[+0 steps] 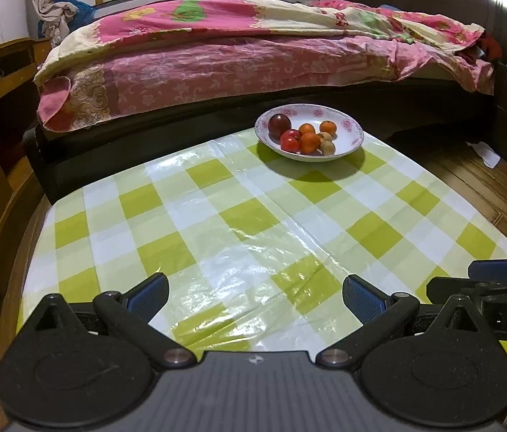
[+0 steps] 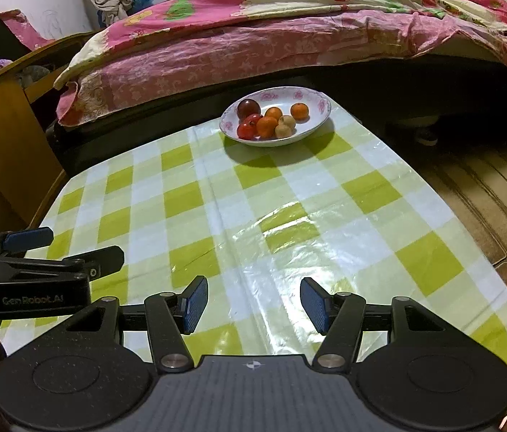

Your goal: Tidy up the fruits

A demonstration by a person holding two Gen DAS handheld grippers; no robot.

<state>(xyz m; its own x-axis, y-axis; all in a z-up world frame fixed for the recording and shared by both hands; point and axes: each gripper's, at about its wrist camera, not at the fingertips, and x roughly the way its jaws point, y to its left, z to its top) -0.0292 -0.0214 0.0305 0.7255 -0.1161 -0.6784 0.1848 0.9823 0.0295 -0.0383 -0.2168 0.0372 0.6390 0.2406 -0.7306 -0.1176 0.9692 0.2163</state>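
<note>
Seven small fruits, red, orange and tan, heaped in a shallow white china bowl with pink flowers point(image 1: 356, 133) at the far edge of a green-checked plastic tablecloth point(image 1: 217, 216). Nothing loose outside the bowl, so sorting seemingly finished. Left gripper point(image 1: 255, 293) and right gripper point(image 2: 250, 302) well short of the bowl, jaws apart, empty.

A glossy, crinkled plastic sheet point(image 1: 253, 223) covers the bench. The bowl point(image 1: 347, 144) looks like glazed ceramic. Floor point(image 2: 487, 187) is wood planks. The bed point(image 1: 217, 68) carries rumpled cloth. Each tool point(image 1: 255, 298) point(image 2: 250, 300) is matt black plastic with ribbed blue pads point(image 2: 192, 304).
</note>
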